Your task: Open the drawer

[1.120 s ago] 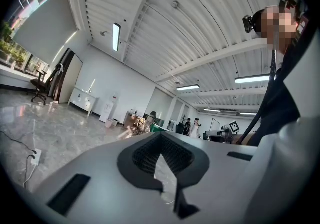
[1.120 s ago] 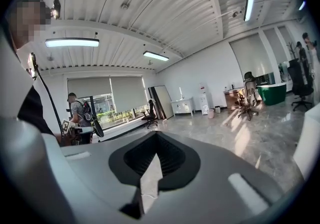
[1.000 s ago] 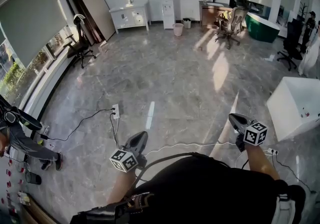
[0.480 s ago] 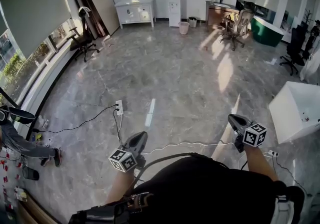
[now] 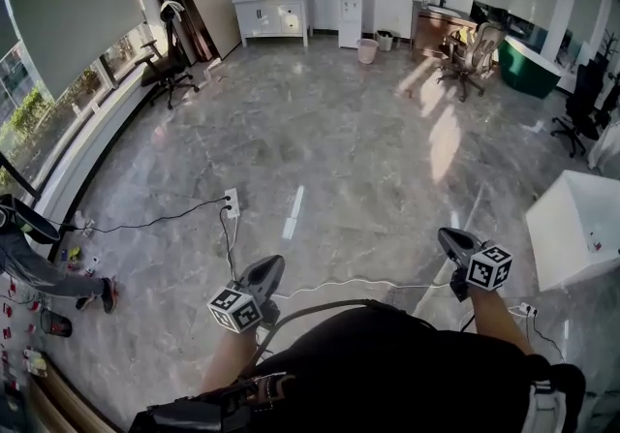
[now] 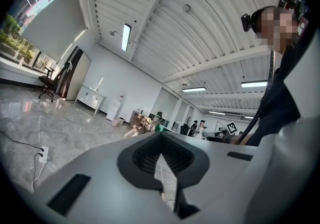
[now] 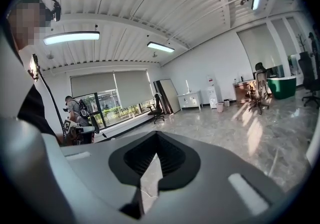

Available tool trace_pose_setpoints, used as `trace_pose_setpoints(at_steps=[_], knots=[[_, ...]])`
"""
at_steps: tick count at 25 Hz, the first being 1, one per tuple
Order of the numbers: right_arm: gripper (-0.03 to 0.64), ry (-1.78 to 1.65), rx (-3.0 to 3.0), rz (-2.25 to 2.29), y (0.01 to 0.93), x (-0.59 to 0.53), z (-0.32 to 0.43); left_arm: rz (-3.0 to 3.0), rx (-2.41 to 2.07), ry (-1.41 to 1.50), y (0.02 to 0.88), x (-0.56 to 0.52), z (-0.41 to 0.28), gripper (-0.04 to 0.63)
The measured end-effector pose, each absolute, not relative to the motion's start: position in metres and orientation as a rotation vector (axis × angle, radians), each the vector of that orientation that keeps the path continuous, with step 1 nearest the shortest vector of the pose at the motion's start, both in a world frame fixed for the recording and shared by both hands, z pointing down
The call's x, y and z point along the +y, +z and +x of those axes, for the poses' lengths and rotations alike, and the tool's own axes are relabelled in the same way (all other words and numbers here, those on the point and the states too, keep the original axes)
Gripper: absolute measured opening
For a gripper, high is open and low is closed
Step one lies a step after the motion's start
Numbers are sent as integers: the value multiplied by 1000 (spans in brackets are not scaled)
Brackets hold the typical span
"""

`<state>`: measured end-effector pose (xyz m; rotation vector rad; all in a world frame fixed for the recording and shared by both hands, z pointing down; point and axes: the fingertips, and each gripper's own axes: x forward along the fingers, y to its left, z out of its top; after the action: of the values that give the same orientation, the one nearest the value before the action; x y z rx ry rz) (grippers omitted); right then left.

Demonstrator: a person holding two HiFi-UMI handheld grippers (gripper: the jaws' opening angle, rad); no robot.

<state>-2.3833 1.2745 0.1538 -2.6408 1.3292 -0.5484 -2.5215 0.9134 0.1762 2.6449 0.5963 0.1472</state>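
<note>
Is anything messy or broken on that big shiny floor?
Nothing looks spilled or broken. The only untidy thing is a white power strip lying on the open floor, its black cord trailing toward the windows.

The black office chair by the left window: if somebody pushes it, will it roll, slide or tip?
The black office chair would probably roll rather than slide, because it seems to stand on a star base with castors and the floor looks smooth and glossy. Pushed high on its backrest, it may swivel or lean, since it looks tall over that base.
</note>
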Motion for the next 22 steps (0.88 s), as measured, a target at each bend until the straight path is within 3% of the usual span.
trace_pose_setpoints(at_steps=[16, 22], knots=[[2, -517, 1588, -2469, 155, 1330, -2160, 2736, 390, 67, 134, 1005, -2341, 0], [2, -547, 1521, -2455, 170, 1364, -2110, 2754, 419, 137, 132, 1029, -2280, 0]])
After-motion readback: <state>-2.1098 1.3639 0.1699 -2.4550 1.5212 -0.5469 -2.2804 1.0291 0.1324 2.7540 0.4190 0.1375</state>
